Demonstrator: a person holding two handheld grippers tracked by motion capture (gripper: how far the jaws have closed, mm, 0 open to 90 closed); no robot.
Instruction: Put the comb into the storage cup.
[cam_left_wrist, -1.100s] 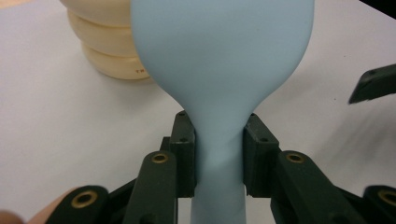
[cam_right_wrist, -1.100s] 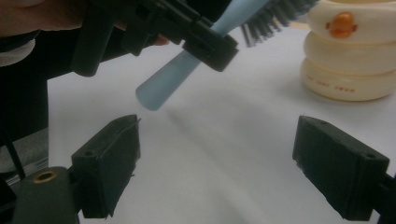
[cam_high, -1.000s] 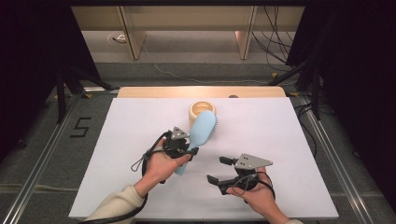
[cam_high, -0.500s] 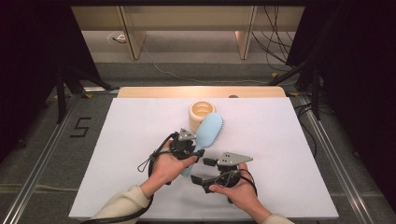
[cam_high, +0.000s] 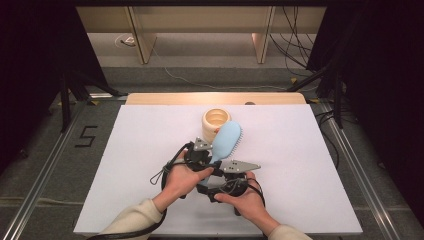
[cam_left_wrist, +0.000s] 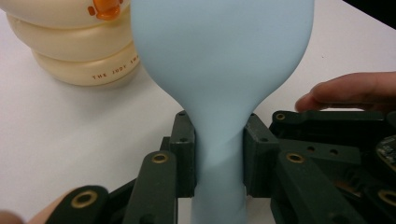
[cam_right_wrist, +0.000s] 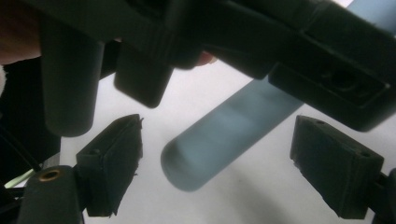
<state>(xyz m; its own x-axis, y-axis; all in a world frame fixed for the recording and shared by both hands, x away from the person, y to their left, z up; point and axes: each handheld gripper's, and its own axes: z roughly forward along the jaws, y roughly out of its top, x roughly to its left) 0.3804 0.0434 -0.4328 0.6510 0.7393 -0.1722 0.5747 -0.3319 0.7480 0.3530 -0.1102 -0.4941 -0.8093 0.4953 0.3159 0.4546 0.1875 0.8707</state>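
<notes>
Gripped between the jaws of the left gripper (cam_high: 209, 159) was a pale blue hairbrush (cam_high: 227, 141), and the hold sat low on the neck, where the handle narrows below the head. The left gripper view showed why: both pads pressed flat on the slim neck of the hairbrush (cam_left_wrist: 219, 154), a spot narrow enough to clamp firmly, with the broad head rising clear above. That grip kept the brush lifted off the white table (cam_high: 310, 165), its head slanting up and away towards a cream ringed pot (cam_high: 216, 121) that stood just behind it, near the far edge of the sheet.

Holding it by the neck also left the tail of the handle free. The right gripper (cam_right_wrist: 215, 163) was set there with its jaws wide apart, one pad on each side of the rounded handle end (cam_right_wrist: 187, 172), neither pad touching it. In the high view the right gripper (cam_high: 220, 187) sat close under the left one, the two hands nearly meeting. Judging by this, the brush was being offered for a handover: the free end was presented so the second tool could close on it without fouling the first.
</notes>
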